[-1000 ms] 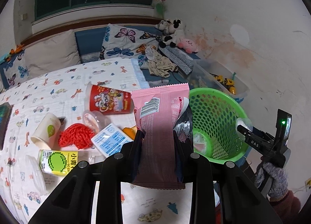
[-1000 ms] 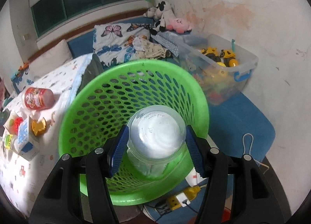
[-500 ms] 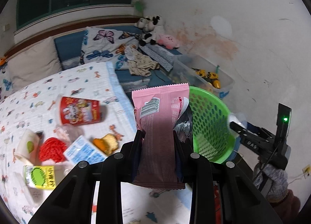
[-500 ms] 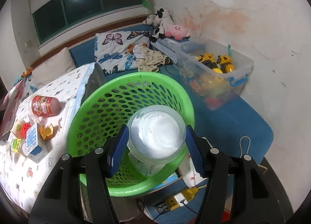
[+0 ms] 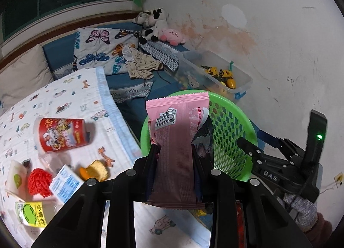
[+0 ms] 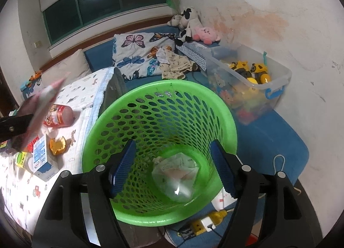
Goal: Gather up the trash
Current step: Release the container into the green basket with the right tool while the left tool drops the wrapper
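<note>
My left gripper (image 5: pixel 175 157) is shut on a pink snack wrapper (image 5: pixel 178 136) that stands up between its fingers, beside the green mesh basket (image 5: pixel 234 123). Over the basket's mouth (image 6: pixel 228 119) my right gripper (image 6: pixel 172 143) has its jaws opening, with nothing between the blue pads (image 6: pixel 122 166). A clear plastic cup (image 6: pixel 176 181) lies on the basket's bottom over some crumpled paper. More trash lies on the bed: a red cup (image 5: pixel 60 136), a red net (image 5: pixel 39 181), a blue-and-white carton (image 5: pixel 64 183), a green-and-yellow carton (image 5: pixel 31 217).
The bed with its printed sheet (image 5: pixel 64 97) borders the basket on the left. A clear bin of toys (image 6: pixel 258 84) stands by the wall behind the basket. A yellow power strip (image 6: pixel 204 224) and cables lie on the floor in front. Pillows and plush toys sit at the back.
The right gripper has let go of the clear cup, which dropped into the basket. The left gripper carried the pink wrapper rightwards, up to the basket.
</note>
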